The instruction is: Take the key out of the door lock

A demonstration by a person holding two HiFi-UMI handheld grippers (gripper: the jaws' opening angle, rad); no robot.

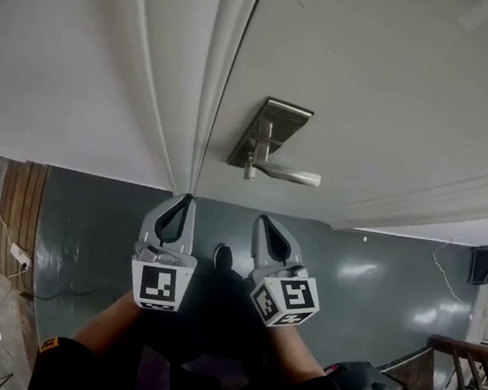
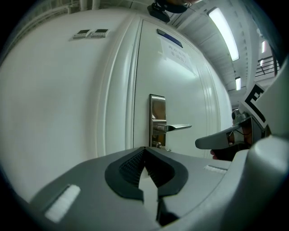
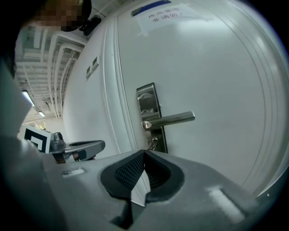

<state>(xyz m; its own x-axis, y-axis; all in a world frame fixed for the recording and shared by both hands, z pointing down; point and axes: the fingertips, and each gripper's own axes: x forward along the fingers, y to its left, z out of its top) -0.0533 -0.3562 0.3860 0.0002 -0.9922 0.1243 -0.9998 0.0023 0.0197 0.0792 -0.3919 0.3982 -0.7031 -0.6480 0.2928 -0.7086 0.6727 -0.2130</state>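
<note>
Overhead, the head view looks steeply down a white door (image 1: 371, 91) beside its frame (image 1: 201, 78). A metal lock plate (image 1: 275, 119) sits on the door near that edge, with a lever handle (image 1: 295, 176) pointing right. The key (image 1: 249, 172) sticks out of the plate just under the handle's pivot. Both claws are held side by side above the grey floor (image 1: 91, 215), pointing at the door. The left claw (image 1: 188, 198) has its tip near the seam between door and frame. The right claw (image 1: 262, 219) is below the plate. Neither touches the door or the key.

Next, the left gripper view shows the left claw (image 2: 144, 148) with its jaws together at the tip and nothing between them. Beyond it stands the plate (image 2: 157, 106) with the handle (image 2: 176, 128) pointing right. The key (image 2: 158, 145) shows as a small stub low on the plate, just above the claw's tip and apart from it. The right claw (image 2: 212, 142) comes in from the right.

Lastly, the right gripper view shows the right claw (image 3: 144, 153) with its jaws likewise closed and empty. The plate (image 3: 148, 101) and handle (image 3: 171, 119) are ahead. The key (image 3: 153, 143) hangs in the lock under the handle, close above the claw's tip but not touching it. The left claw (image 3: 86, 146) lies at the left. A paper notice (image 3: 169, 12) is stuck high on the door.
</note>
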